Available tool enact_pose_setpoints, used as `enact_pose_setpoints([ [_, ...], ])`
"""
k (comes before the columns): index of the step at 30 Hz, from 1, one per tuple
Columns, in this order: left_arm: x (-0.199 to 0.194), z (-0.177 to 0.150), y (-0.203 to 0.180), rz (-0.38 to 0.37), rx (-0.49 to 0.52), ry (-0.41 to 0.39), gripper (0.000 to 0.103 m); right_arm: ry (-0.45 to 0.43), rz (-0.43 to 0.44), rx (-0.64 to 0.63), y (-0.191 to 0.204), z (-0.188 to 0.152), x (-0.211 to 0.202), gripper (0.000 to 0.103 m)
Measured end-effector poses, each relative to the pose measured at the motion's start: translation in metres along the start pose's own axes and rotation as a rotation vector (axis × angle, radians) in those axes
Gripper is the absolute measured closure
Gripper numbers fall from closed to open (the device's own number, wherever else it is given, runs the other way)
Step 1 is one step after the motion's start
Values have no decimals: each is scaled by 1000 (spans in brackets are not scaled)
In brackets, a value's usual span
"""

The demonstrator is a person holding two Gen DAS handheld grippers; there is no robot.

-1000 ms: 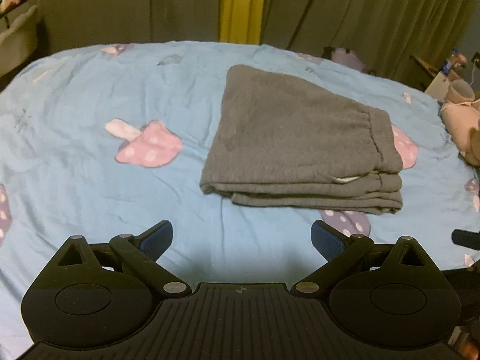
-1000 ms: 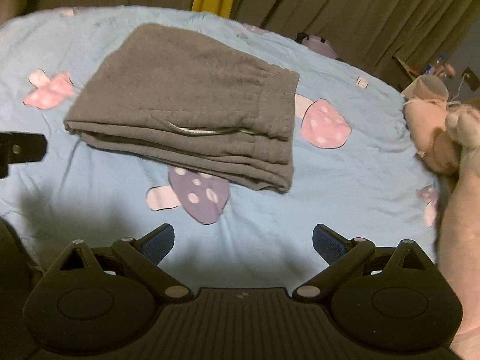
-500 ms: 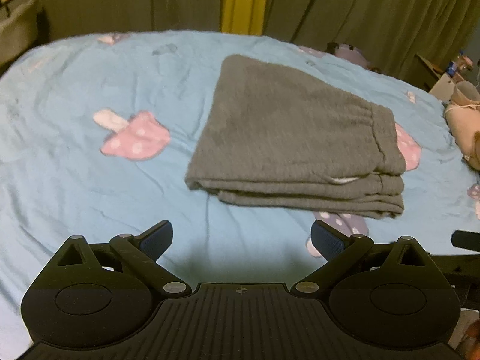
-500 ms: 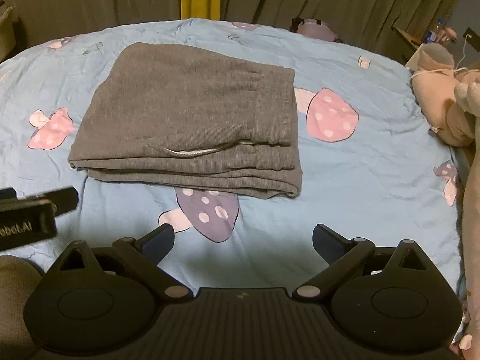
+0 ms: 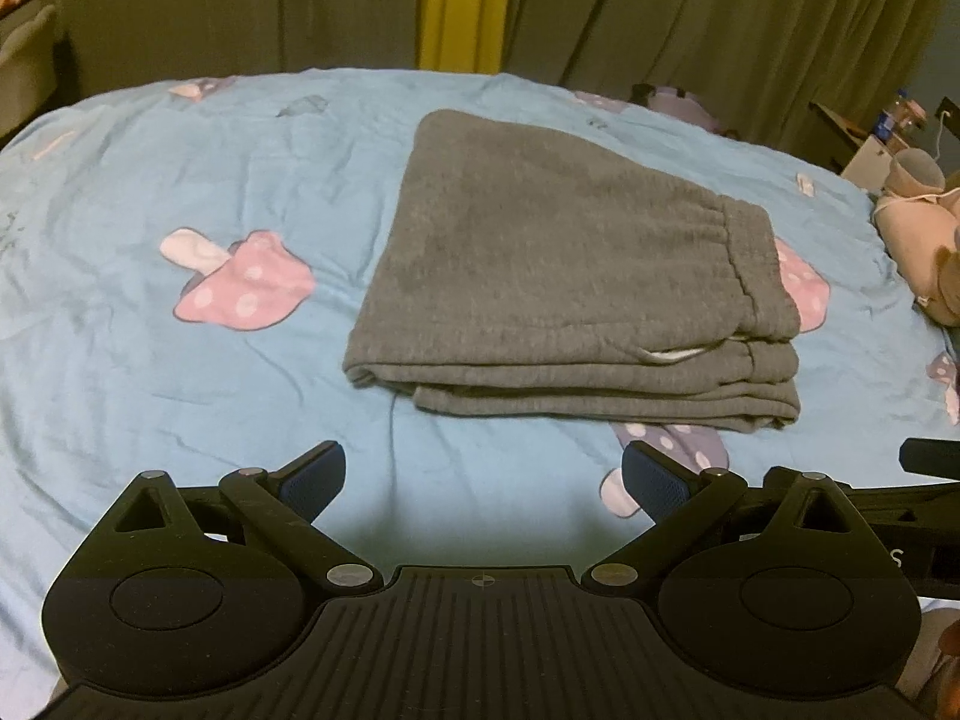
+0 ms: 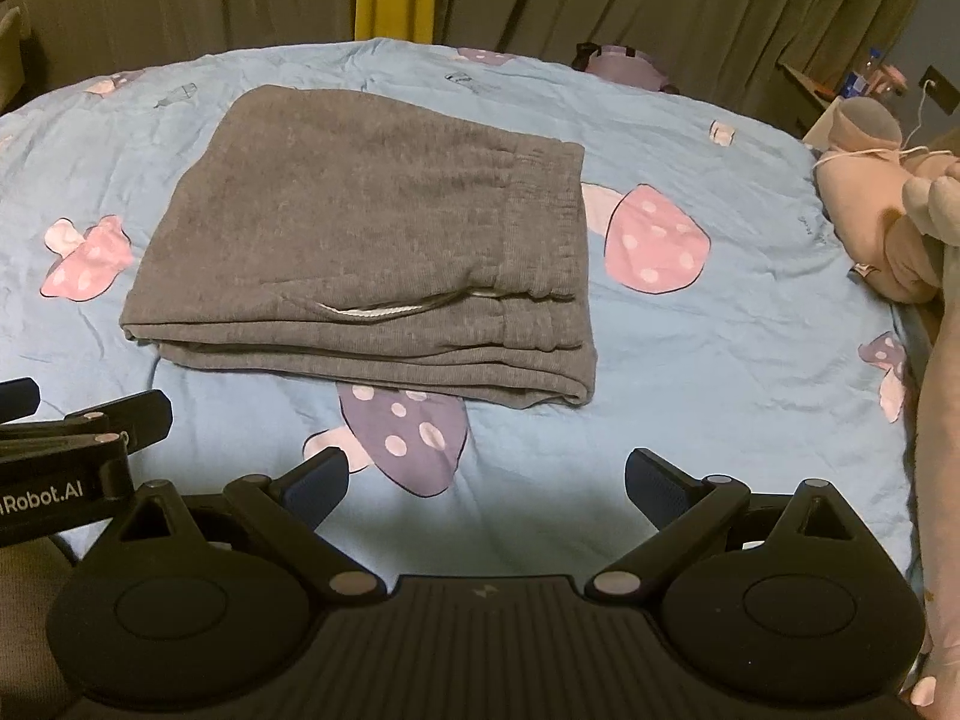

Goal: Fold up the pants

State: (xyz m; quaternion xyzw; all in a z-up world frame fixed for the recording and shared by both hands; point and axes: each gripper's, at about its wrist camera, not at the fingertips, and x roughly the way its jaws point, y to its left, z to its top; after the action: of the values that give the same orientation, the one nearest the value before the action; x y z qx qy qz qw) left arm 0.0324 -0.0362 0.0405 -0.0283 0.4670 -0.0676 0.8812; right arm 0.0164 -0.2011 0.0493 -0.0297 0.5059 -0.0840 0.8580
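Grey pants lie folded into a thick rectangle on the blue bedspread, waistband to the right with a white drawstring showing at the fold. In the right wrist view the same pants sit left of centre. My left gripper hovers open over bare sheet short of the bundle's near edge, nothing between its blue pads. My right gripper is also open and empty, held back from the pants above a purple mushroom print.
The bedspread carries pink and purple mushroom prints. A pink plush toy lies at the bed's right edge. Green curtains with a yellow strip hang behind. The left gripper's body shows at the right wrist view's left edge.
Both grippers have drawn back and shifted slightly, so the folded pants sit more centred in each view. The pants themselves have not moved. Both grippers stayed open.
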Motion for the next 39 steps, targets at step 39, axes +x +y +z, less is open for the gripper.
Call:
enact_pose_setpoints([
  [39, 4, -1, 0, -8, -1, -1, 2, -6, -11, 22, -7, 0, 0, 4],
])
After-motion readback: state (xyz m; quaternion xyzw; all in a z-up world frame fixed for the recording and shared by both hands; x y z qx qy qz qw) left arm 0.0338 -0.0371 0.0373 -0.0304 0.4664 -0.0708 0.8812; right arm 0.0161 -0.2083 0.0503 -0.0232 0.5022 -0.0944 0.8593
